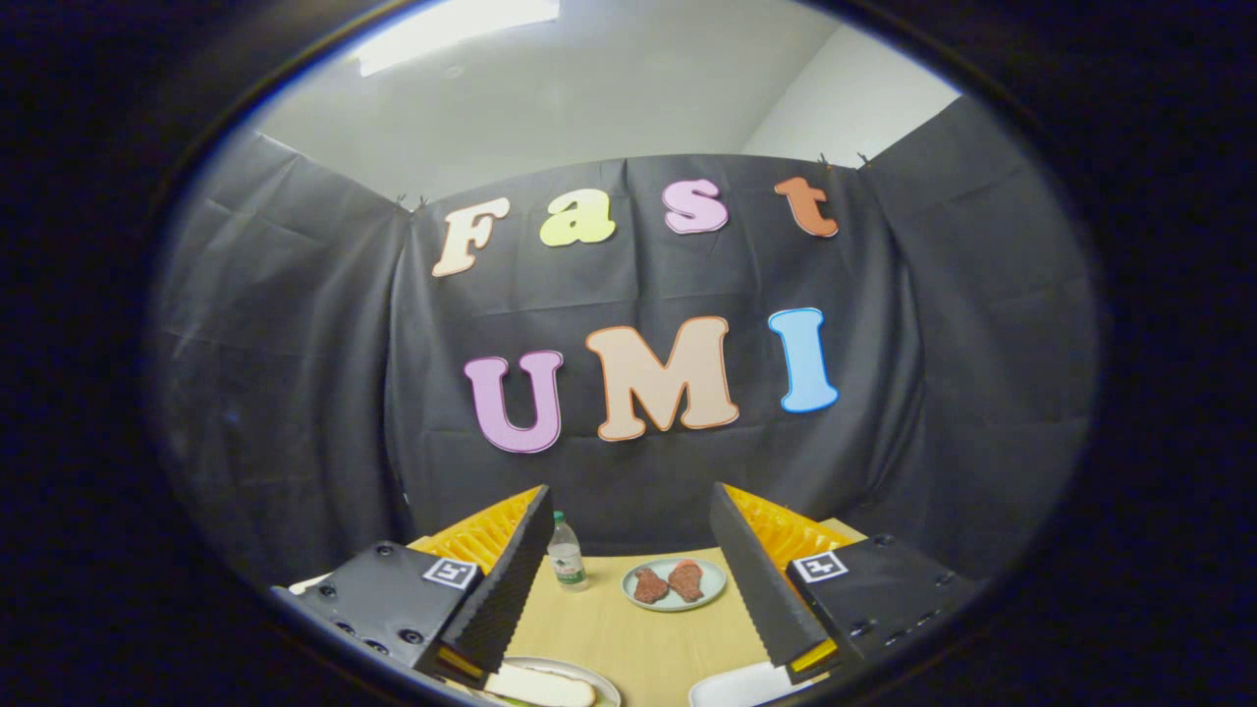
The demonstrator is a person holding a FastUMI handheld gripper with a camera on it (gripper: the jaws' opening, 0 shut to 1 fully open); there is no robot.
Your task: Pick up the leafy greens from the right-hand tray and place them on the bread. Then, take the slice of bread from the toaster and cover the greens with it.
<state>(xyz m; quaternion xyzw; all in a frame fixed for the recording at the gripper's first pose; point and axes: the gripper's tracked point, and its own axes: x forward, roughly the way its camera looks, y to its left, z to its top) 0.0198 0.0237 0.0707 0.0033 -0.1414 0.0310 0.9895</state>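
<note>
Black cloth drapes the booth behind a pale wooden table [628, 638], with white wall and a ceiling light above. Held high and tilted up, the gripper [633, 643] looks mostly at that backdrop; its two fingers stand wide apart with nothing between them but bare tabletop.

Beyond the fingers, at about 12 o'clock, sits a small round pale-green plate [717, 586] carrying two reddish-brown slices of meat [669, 582]. At about 11 o'clock from the fingertips stands a small clear plastic water bottle with a green cap [567, 555].

Close under the left finger, near 7 o'clock, a slice of pale bread [542, 687] lies on a round white plate [599, 679], and a sliver of green [511, 701] peeks out at the bread's near edge. Whether that is the leafy greens already resting there, too little shows to tell. At about 5 o'clock, beneath the right finger, is the corner of a white tray [732, 687]; its contents are hidden.

By my judgement, the open, empty claw fits either heading down to the tray for the greens, or having laid them and turning toward the toaster. Either way, the camera must tip down toward the table before any grasp can be lined up.
</note>
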